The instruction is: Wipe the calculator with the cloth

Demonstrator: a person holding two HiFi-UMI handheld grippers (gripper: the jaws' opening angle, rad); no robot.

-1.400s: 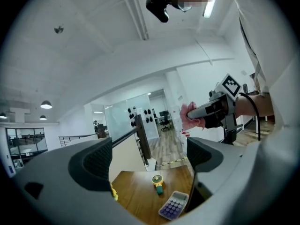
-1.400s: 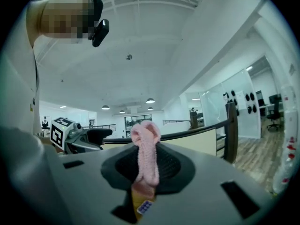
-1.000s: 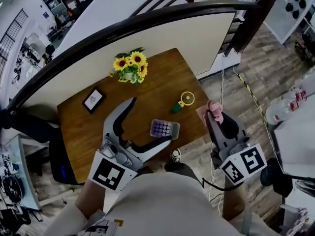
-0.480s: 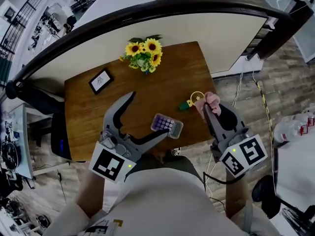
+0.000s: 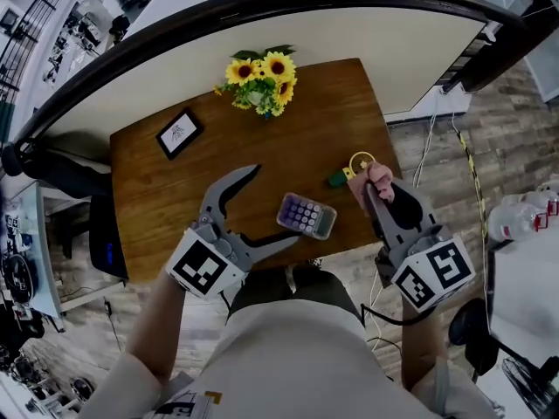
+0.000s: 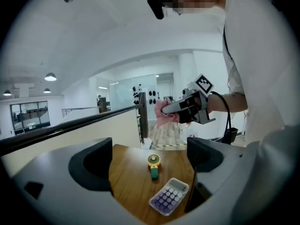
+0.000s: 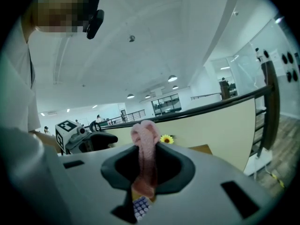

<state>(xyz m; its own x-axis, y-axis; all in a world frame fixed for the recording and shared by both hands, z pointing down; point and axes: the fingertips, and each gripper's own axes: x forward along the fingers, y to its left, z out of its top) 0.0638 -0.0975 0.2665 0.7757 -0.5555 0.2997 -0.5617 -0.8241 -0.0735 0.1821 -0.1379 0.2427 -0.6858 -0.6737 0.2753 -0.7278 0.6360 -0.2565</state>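
Frame [image 5: 179, 132]: lies flat at the left back of the wooden table [image 5: 148, 225].
Left gripper [image 5: 275, 206]: jaws spread wide with nothing between them, poised over the table's front edge; one jaw tip reaches just beside the calculator, contact unclear.
Sunflowers [image 5: 262, 81]: a yellow bunch at the table's back edge.
Calculator [image 5: 307, 216]: flat on the table near the front edge, purple keys up, between the two grippers.
Gadget [image 5: 349, 168]: small, yellow and green, on the table right of the calculator.
Cloth [image 5: 377, 180]: pink, bunched, raised above the table's right edge.
Right gripper [image 5: 376, 192]: jaws clamped on the cloth, apart from the calculator.
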